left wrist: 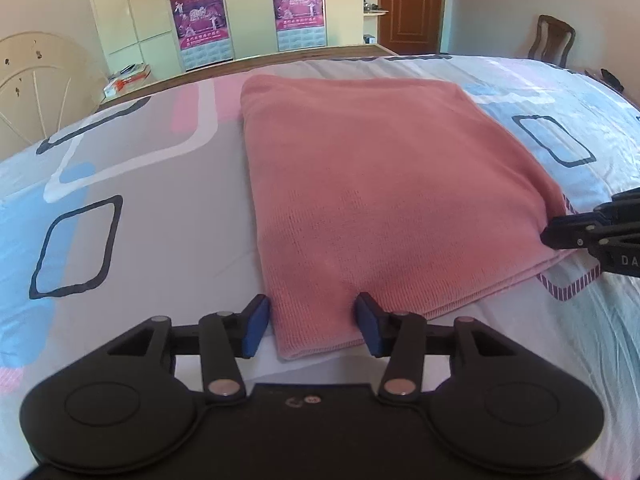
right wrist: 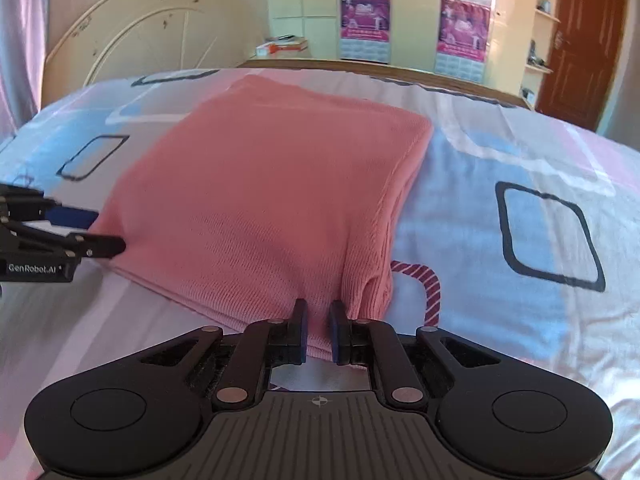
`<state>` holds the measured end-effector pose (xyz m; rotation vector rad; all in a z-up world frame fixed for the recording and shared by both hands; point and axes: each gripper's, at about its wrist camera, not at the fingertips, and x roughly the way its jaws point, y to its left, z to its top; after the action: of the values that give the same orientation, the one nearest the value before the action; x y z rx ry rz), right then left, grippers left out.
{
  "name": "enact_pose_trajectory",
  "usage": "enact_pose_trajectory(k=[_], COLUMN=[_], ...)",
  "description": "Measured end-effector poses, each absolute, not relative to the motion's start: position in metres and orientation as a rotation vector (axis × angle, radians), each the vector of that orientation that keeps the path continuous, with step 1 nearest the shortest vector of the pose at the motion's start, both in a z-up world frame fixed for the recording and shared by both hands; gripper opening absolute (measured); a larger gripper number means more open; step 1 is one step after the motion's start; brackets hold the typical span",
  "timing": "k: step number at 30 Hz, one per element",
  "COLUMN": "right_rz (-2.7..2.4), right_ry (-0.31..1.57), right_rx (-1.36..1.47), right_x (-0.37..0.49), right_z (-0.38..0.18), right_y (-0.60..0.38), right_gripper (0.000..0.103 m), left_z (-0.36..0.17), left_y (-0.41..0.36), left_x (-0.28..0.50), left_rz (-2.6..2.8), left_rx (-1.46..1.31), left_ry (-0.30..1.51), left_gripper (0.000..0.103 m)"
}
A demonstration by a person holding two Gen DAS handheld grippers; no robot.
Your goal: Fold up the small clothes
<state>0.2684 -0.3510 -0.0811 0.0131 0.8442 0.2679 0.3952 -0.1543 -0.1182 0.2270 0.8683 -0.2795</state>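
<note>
We have the pink garment (left wrist: 384, 184) lying folded flat on the patterned bedsheet (left wrist: 140, 208), both near corners at our fingertips. Our left gripper (left wrist: 313, 326) stands partly open, its blue pads (left wrist: 256, 328) either side of the near-left corner and not pressing on the cloth. Our right gripper (right wrist: 319, 330) is nearly closed, pinching the near-right corner, where the knit bunches into ridges.

Here's the risk as we judge it: one side gripped, the other loose. If we lift now, only the right corner rises and the stacked layers skew or peel apart. The left pads also straddle the corner narrowly, so a closing could catch just the top layer, or the sheet beneath.

What we can't see: how many layers sit between the right pads, since the gripper body covers the hem. The garment's underside and far edge are hidden, so what kind of garment it is stays unclear. The right view is soft with blur.
</note>
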Motion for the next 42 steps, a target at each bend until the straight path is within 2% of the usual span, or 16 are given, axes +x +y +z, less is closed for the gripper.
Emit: enact_pose_trajectory(k=[6, 9, 14, 17, 18, 19, 23, 28, 31, 32, 33, 34, 35, 38, 42], right_rz=[0.271, 0.252, 0.244, 0.250, 0.254, 0.259, 0.280, 0.287, 0.255, 0.244, 0.238, 0.235, 0.243, 0.305, 0.335], right_ry=[0.792, 0.853, 0.854, 0.853, 0.856, 0.857, 0.854, 0.745, 0.730, 0.739, 0.746, 0.755, 0.768, 0.782, 0.786], right_rx=[0.054, 0.102, 0.152, 0.146, 0.152, 0.162, 0.204, 0.195, 0.287, 0.328, 0.362, 0.388, 0.408, 0.465, 0.543], right_x=[0.256, 0.258, 0.256, 0.259, 0.260, 0.260, 0.261, 0.254, 0.263, 0.268, 0.272, 0.277, 0.282, 0.294, 0.313], right_z=[-0.065, -0.082, -0.078, -0.080, -0.079, -0.078, -0.076, -0.052, -0.051, -0.053, -0.054, -0.056, -0.058, -0.062, -0.070], right_y=[-0.354, -0.360, -0.361, -0.363, -0.365, -0.367, -0.379, -0.384, -0.400, -0.407, -0.414, -0.419, -0.424, -0.434, -0.447], right_gripper=[0.010, 0.009, 0.010, 0.010, 0.010, 0.010, 0.010, 0.010, 0.011, 0.013, 0.035, 0.072, 0.078, 0.078, 0.072], left_z=[-0.115, -0.117, -0.117, -0.116, -0.116, -0.115, -0.109, -0.089, -0.086, -0.085, -0.085, -0.085, -0.086, -0.090, -0.096], left_y=[-0.162, -0.162, -0.166, -0.166, -0.164, -0.161, -0.149, -0.142, -0.143, -0.143, -0.142, -0.140, -0.138, -0.131, -0.121], left_x=[0.385, 0.384, 0.383, 0.382, 0.381, 0.381, 0.375, 0.374, 0.388, 0.393, 0.397, 0.402, 0.408, 0.423, 0.447], left_rz=[-0.259, -0.247, -0.234, -0.199, -0.181, -0.174, -0.167, -0.184, -0.186, -0.185, -0.189, -0.197, -0.211, -0.223, -0.253], left_rx=[0.269, 0.258, 0.284, 0.301, 0.305, 0.301, 0.248, 0.140, 0.093, 0.079, 0.065, 0.049, 0.021, -0.059, -0.157], left_ry=[0.871, 0.875, 0.872, 0.867, 0.866, 0.865, 0.870, 0.798, 0.806, 0.807, 0.810, 0.817, 0.829, 0.862, 0.895], left_gripper=[0.047, 0.047, 0.049, 0.068, 0.080, 0.083, 0.083, 0.083, 0.082, 0.082, 0.082, 0.085, 0.087, 0.093, 0.091])
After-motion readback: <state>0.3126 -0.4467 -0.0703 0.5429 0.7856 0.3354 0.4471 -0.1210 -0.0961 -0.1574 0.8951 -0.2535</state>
